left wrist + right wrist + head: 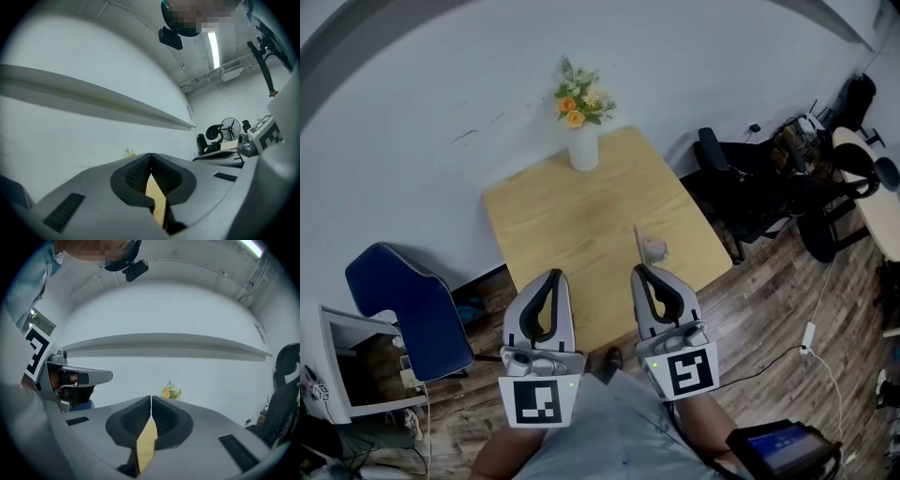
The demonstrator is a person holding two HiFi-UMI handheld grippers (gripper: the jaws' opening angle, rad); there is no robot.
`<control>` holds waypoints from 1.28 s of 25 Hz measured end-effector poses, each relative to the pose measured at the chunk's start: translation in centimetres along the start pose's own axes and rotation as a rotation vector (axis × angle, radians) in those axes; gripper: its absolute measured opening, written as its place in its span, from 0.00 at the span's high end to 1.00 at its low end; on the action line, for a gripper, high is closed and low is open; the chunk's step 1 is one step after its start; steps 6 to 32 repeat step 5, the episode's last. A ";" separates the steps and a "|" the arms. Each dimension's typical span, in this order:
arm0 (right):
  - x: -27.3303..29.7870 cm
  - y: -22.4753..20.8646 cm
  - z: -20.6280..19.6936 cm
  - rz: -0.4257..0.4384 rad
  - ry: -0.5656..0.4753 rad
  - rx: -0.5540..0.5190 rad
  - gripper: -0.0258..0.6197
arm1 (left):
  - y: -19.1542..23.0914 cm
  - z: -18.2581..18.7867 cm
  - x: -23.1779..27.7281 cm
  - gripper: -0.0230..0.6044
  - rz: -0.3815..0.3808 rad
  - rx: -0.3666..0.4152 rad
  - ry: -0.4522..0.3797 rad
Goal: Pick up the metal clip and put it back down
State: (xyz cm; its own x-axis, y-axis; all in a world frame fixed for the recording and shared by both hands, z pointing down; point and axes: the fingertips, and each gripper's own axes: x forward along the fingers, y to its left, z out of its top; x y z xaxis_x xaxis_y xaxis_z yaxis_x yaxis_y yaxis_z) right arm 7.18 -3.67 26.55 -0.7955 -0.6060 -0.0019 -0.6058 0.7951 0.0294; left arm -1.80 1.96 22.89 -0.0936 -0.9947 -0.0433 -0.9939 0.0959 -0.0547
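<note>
The metal clip [652, 247], small and silvery with one thin arm sticking up, lies on the light wooden table [572, 225] near its front right part. In the head view, my right gripper [638, 270] hangs just in front of the clip, apart from it, its jaws shut with nothing between them. To the left, my left gripper [555, 275] hovers over the table's front edge, also shut and empty. In both gripper views the black pads [140, 172] [164, 419] meet at the tips and the clip is hidden.
A white vase of orange and yellow flowers [581, 122] stands at the table's far edge by the white wall. A blue chair [412, 300] is on the left and black office chairs [750, 187] on the right. Wooden floor [769, 300] surrounds the table.
</note>
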 end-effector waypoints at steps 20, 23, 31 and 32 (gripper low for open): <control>0.1 0.0 -0.4 0.001 0.002 0.002 0.88 | -0.1 -0.3 0.1 0.93 -0.001 0.001 0.000; 0.1 0.0 -0.4 0.001 0.002 0.002 0.88 | -0.1 -0.3 0.1 0.93 -0.001 0.001 0.000; 0.1 0.0 -0.4 0.001 0.002 0.002 0.88 | -0.1 -0.3 0.1 0.93 -0.001 0.001 0.000; 0.1 0.0 -0.4 0.001 0.002 0.002 0.88 | -0.1 -0.3 0.1 0.93 -0.001 0.001 0.000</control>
